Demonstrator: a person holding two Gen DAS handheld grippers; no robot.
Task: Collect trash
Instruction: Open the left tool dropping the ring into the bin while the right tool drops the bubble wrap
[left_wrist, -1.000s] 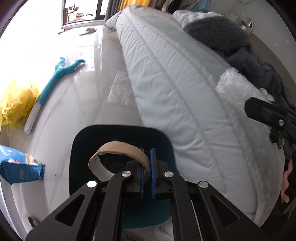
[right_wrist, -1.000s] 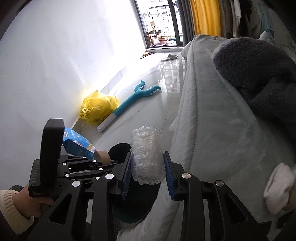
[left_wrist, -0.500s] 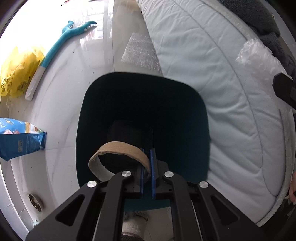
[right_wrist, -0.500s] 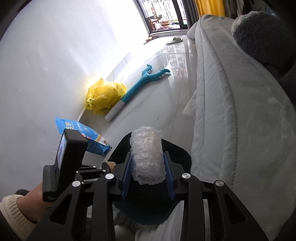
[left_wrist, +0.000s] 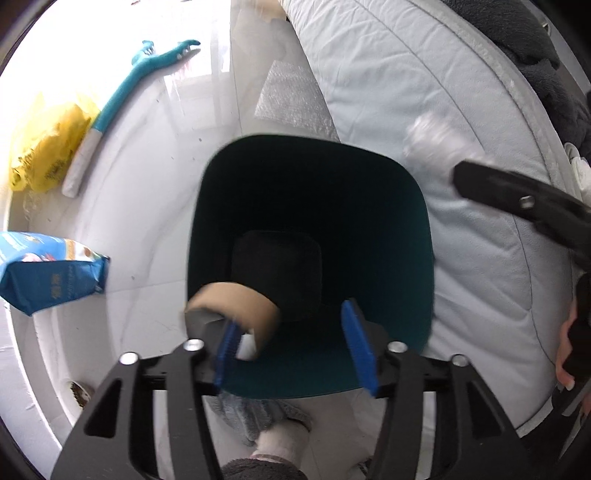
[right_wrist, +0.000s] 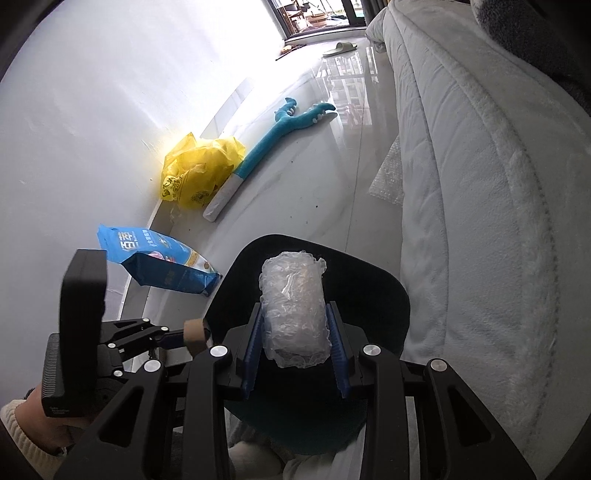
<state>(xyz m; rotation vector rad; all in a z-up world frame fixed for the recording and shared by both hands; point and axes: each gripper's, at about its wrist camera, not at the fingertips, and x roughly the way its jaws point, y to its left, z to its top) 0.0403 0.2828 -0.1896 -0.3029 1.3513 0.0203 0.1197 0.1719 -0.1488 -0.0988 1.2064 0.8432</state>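
A dark teal trash bin (left_wrist: 417, 236) stands on the floor beside the bed, also in the right wrist view (right_wrist: 391, 295). My left gripper (left_wrist: 291, 347) is open over the bin's near rim. A brown cardboard tape ring (left_wrist: 236, 306) hangs at its left finger (left_wrist: 225, 350), blurred, over the bin mouth. My right gripper (right_wrist: 295, 354) is shut on a roll of clear bubble wrap (right_wrist: 293, 314), held above the bin. The roll shows blurred in the left wrist view (left_wrist: 439, 144).
A blue snack bag (left_wrist: 48, 269), a yellow plastic bag (left_wrist: 44, 147) and a teal long-handled toy (left_wrist: 136, 77) lie on the floor by the wall. A bubble-wrap sheet (left_wrist: 291, 96) lies by the white quilted bed (left_wrist: 480, 240). A slippered foot (left_wrist: 273, 443) stands beneath the bin.
My left gripper has opened and let go of the cardboard ring, which now tips over the bin. My right gripper has carried the bubble wrap over the bin.
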